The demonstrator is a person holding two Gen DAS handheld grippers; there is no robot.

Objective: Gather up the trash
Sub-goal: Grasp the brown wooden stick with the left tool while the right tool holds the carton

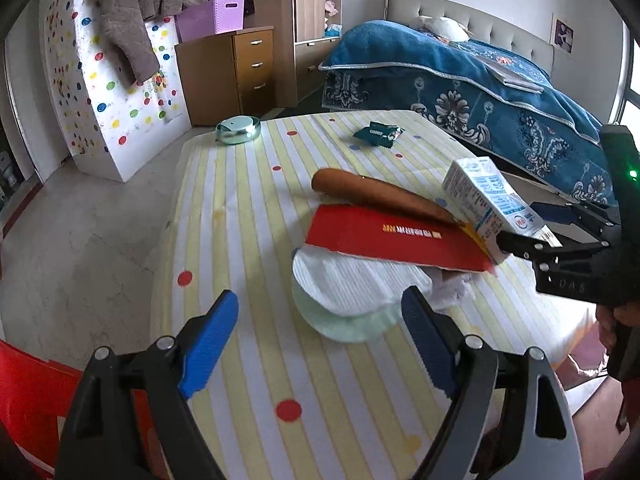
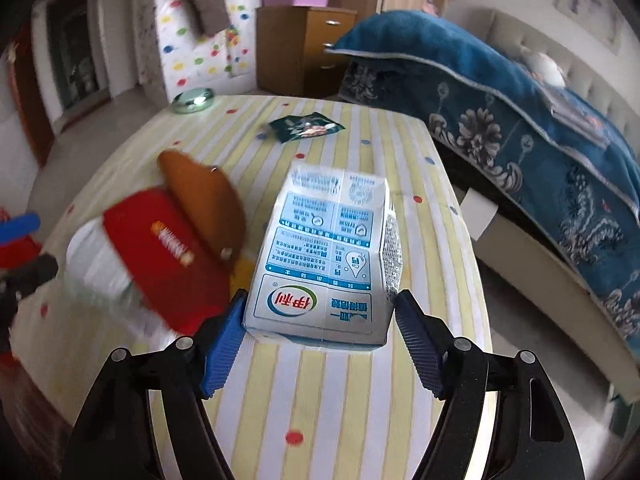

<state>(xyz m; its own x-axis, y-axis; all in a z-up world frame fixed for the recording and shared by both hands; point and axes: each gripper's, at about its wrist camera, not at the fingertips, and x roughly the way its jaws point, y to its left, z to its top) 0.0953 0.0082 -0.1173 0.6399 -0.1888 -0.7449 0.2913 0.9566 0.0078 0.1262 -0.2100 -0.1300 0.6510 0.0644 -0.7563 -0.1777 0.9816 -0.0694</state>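
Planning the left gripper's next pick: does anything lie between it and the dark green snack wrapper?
Yes. A pale green plate with white paper, a red cardboard sheet and a brown oblong object lie between the left gripper and the wrapper.

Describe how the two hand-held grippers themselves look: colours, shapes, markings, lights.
Both match: the left hand-held gripper and right hand-held gripper have black angular linkage arms with silver pivot bolts and blue ridged pads. From the left wrist view, the right one's body shows embossed letters and a green light.
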